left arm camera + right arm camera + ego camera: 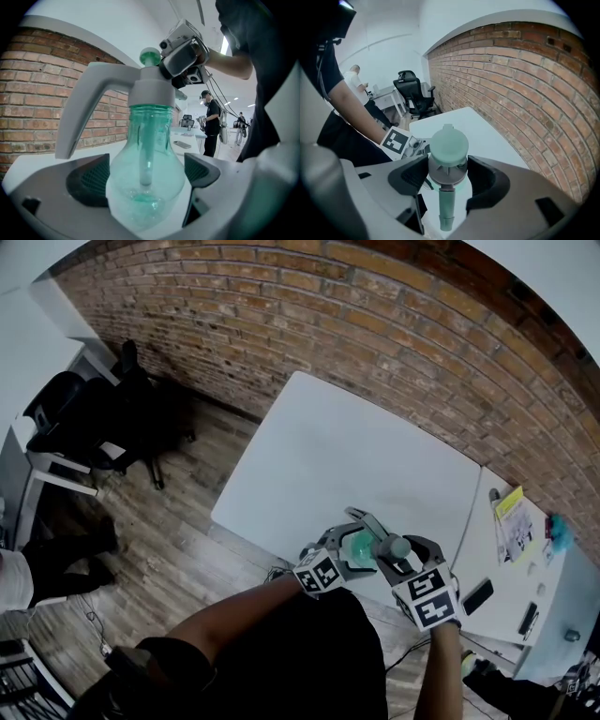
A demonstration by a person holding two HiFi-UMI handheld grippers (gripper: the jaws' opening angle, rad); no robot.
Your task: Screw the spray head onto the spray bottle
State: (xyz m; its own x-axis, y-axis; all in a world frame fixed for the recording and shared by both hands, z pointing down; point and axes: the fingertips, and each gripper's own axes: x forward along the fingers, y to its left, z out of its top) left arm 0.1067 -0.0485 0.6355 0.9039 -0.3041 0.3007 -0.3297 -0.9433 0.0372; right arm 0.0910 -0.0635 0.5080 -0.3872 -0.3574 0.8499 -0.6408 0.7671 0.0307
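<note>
While the left gripper [145, 180] pinches the spray bottle [143, 154], the right gripper's [448, 177] jaws clamp the spray head [448, 145].

Premises are an open-plan office. Evidence: black swivel office chairs [66, 413], long white rectangular counters [356, 456], exposed red brick wall [328, 324], grey wood-plank floor [178, 549].

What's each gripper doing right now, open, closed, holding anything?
Left gripper: closed on the spray bottle, around its green body.
Right gripper: closed on the spray head, at its grey collar.
</note>
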